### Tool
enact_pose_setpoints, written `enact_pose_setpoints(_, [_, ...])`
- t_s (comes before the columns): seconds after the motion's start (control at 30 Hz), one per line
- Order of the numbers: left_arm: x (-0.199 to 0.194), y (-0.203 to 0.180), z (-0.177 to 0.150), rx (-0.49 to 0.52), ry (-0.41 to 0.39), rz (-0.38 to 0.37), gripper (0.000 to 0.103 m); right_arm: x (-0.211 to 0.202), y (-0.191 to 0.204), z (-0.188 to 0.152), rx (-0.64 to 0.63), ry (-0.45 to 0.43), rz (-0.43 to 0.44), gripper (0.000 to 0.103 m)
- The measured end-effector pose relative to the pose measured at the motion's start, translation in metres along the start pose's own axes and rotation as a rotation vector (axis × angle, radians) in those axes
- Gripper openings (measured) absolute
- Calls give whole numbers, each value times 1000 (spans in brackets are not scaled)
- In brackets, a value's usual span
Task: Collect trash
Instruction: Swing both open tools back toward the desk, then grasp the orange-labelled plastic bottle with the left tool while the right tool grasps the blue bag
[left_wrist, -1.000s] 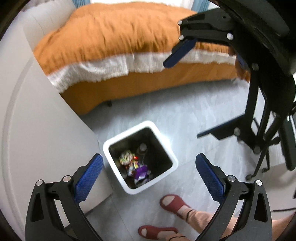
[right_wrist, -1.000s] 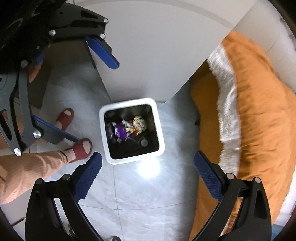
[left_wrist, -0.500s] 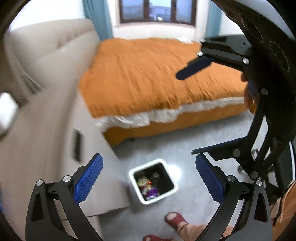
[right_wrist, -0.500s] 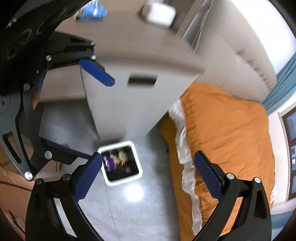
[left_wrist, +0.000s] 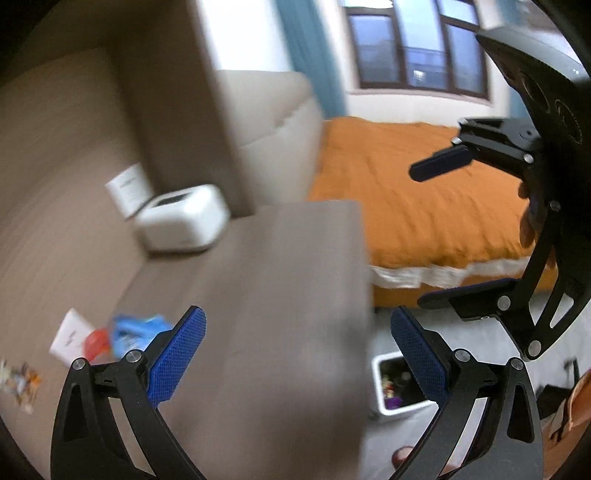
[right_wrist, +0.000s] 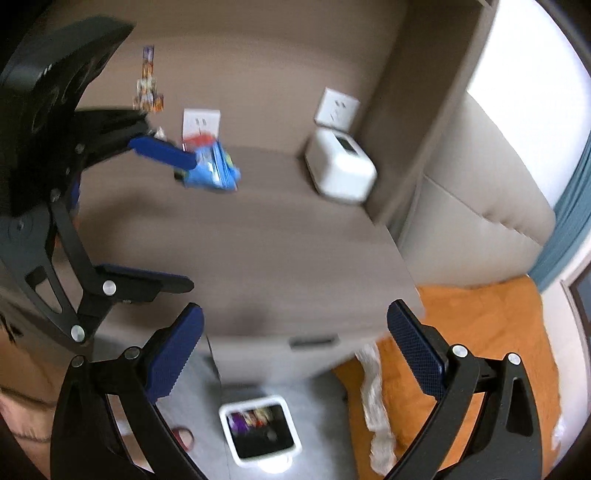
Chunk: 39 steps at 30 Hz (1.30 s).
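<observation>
A blue snack wrapper (left_wrist: 138, 330) (right_wrist: 212, 170) with a red piece beside it lies on the brown nightstand top (left_wrist: 258, 295) (right_wrist: 258, 240). Small colourful wrappers (left_wrist: 18, 380) (right_wrist: 147, 88) show at the far side. The white trash bin (left_wrist: 397, 384) (right_wrist: 260, 430) stands on the floor below, with wrappers inside. My left gripper (left_wrist: 295, 350) is open and empty above the nightstand, right of the blue wrapper; it also shows in the right wrist view (right_wrist: 173, 218). My right gripper (right_wrist: 295, 347) is open and empty above the nightstand's front edge; it also shows in the left wrist view (left_wrist: 443, 232).
A white box-shaped device (left_wrist: 181, 218) (right_wrist: 341, 170) sits at the back of the nightstand by wall sockets (right_wrist: 201, 123). The bed with an orange cover (left_wrist: 424, 199) (right_wrist: 480, 350) is to the right. A beige headboard (right_wrist: 480, 184) stands behind. My foot in a red slipper (right_wrist: 184, 437) is near the bin.
Both grippers have risen from over the bin to above the nightstand top, and the views have tilted up. The bin now looks small and low. Both grippers stayed open.
</observation>
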<state>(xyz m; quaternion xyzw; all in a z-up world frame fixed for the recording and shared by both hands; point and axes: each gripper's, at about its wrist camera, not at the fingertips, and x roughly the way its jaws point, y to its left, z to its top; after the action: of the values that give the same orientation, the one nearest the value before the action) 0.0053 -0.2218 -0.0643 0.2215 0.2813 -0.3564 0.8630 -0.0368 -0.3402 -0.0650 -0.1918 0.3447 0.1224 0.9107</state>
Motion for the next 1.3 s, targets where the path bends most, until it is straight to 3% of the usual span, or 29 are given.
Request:
enact_pose_setpoints(0.23, [0,90,-25,-156,36,202,98,52,24,67,36,-84,40,99])
enact_pose_setpoints(0.43, [11,175,-56,-350,81,333,98,106,44,108,140,-81,45,99])
enact_pose_setpoints(0.57, [40,218,-68,-412,151,409,98,151,57,130,230,-43,84,99])
enact_pose_setpoints(0.73, [70,254,-77,-499,180,385,98,194,72,143,291,15,150,99])
enact_pose_setpoints(1.0, [109,279,-97,-573,242,335,96,245,82,151,338,90,187,99])
enact_pose_setpoints(1.17, [117,294,-110,-689,236,228,84,252,79,154,359,85,242,84])
enact_pose_setpoints(1.3, [116,293,-112,-677,224,213,77,256,70,152,403,100,266,80])
